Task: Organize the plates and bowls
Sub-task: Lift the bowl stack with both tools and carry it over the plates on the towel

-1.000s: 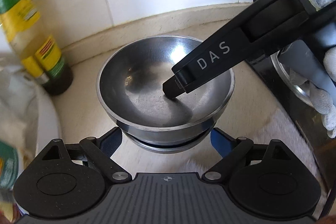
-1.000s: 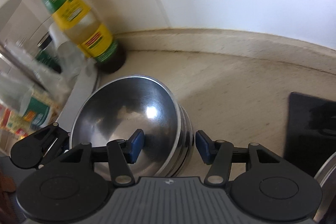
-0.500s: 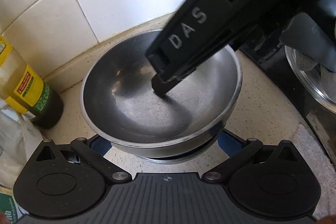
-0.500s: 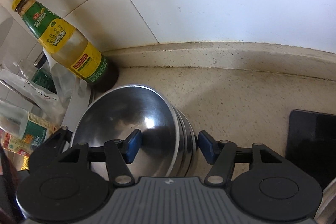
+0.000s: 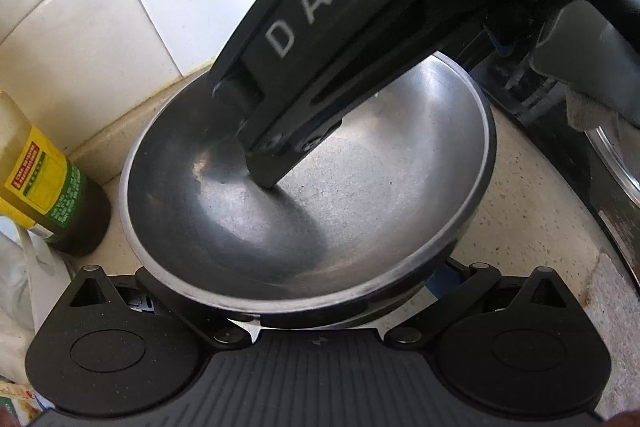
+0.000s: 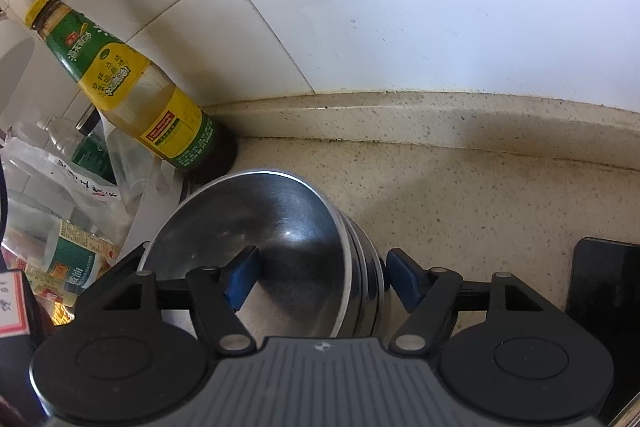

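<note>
Right wrist view: my right gripper (image 6: 320, 277) is opening astride the bowls' (image 6: 280, 227) rim beside the bottle (image 6: 132, 83). Bowls look nested, stacking seemingly done; I see no plates. Left gripper (image 5: 320, 303) gapes wide.

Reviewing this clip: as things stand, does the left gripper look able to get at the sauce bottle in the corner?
Probably not directly. The stacked steel bowls sit between the open left gripper's fingers, and the sauce bottle stands off to the side against the tiled wall; it would have to back off first.
</note>
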A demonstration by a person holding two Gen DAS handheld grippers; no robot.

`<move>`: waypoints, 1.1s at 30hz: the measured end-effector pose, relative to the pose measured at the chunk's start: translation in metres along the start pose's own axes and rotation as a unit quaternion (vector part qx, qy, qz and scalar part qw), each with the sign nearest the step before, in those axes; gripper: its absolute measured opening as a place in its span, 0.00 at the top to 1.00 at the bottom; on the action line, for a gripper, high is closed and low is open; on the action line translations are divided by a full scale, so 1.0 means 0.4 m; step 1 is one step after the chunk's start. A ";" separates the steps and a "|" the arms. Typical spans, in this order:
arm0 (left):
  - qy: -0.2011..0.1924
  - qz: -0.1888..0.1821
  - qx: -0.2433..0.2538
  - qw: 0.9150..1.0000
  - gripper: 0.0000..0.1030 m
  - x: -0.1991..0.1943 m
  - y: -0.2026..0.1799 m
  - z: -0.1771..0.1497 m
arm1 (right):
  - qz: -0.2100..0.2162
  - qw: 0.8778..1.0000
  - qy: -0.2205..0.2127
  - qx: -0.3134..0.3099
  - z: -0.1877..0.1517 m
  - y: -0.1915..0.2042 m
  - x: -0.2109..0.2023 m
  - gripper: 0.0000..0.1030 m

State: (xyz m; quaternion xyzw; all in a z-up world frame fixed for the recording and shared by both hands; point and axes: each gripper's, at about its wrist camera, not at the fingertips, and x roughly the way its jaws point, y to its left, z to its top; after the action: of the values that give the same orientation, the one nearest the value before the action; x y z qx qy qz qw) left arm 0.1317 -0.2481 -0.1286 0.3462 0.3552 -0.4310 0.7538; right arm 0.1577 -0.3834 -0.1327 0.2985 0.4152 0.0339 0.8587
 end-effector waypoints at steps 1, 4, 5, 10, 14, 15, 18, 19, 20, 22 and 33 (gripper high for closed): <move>0.000 0.000 0.000 1.000 0.00 -0.003 -0.004 -0.001 | -0.001 1.000 -0.002 -0.002 -0.002 0.001 -0.001 0.26; -0.004 0.006 0.003 1.000 0.00 -0.007 -0.010 -0.002 | -0.005 1.000 -0.002 -0.010 -0.005 0.006 -0.001 0.27; -0.004 0.008 0.004 1.000 0.00 -0.009 -0.021 0.000 | -0.007 1.000 -0.002 -0.010 -0.007 0.007 -0.003 0.26; -0.009 0.015 0.006 1.000 0.00 -0.030 -0.043 0.013 | -0.013 1.000 -0.015 -0.022 -0.008 0.030 -0.029 0.26; -0.018 0.020 0.004 1.000 0.00 -0.060 -0.050 0.019 | -0.016 0.999 -0.030 -0.036 -0.002 0.057 -0.064 0.26; -0.022 0.023 0.002 1.000 0.00 -0.070 -0.052 0.021 | -0.017 0.998 -0.034 -0.040 -0.001 0.065 -0.073 0.26; -0.032 0.029 -0.003 0.999 0.00 -0.098 -0.052 0.015 | -0.016 0.998 -0.043 -0.050 -0.001 0.090 -0.101 0.26; -0.035 0.032 -0.005 0.999 0.00 -0.110 -0.053 0.013 | -0.015 0.997 -0.046 -0.052 -0.003 0.097 -0.110 0.26; -0.038 0.035 -0.006 0.999 0.00 -0.122 -0.054 0.012 | -0.015 0.997 -0.049 -0.055 -0.005 0.106 -0.119 0.26; -0.043 0.041 -0.008 0.998 0.00 -0.145 -0.054 0.006 | -0.014 0.996 -0.056 -0.065 -0.010 0.129 -0.140 0.26; -0.073 0.088 -0.051 0.992 0.00 -0.323 -0.068 -0.076 | 0.005 0.988 -0.084 -0.132 -0.061 0.292 -0.252 0.26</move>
State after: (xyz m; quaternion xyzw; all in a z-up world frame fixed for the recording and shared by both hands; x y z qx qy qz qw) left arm 0.0517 -0.1814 -0.0423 0.3050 0.2890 -0.3680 0.8295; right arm 0.0962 -0.3065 -0.0114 0.1866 0.3316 0.0675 0.9223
